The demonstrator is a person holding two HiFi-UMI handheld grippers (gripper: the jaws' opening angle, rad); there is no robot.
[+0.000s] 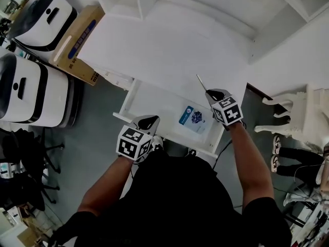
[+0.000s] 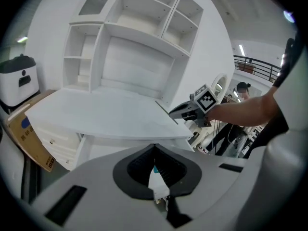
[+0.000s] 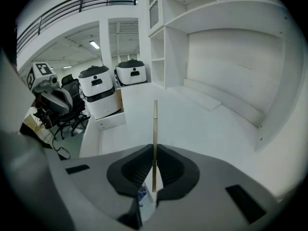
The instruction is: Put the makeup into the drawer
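A thin tan makeup pencil [image 3: 155,124] sticks straight out from my right gripper [image 3: 154,150], which is shut on it. In the head view that gripper [image 1: 212,93] hangs over the desk's front edge, above the right end of the open white drawer [image 1: 128,100], and the pencil [image 1: 201,83] points up and to the left. A blue and white packet [image 1: 193,118] lies in the drawer. My left gripper [image 1: 149,121] is at the drawer's left front with its jaws together and nothing in them. The left gripper view shows the same closed jaws [image 2: 154,150] and the right gripper [image 2: 185,110] beyond.
The white desk [image 1: 169,50] carries a shelf hutch [image 2: 144,28] at the back. Two white machines [image 1: 32,19] [image 1: 25,91] and a cardboard box [image 1: 77,37] stand to the left. A white carved chair [image 1: 298,112] stands to the right, and a black office chair [image 1: 20,153] at the lower left.
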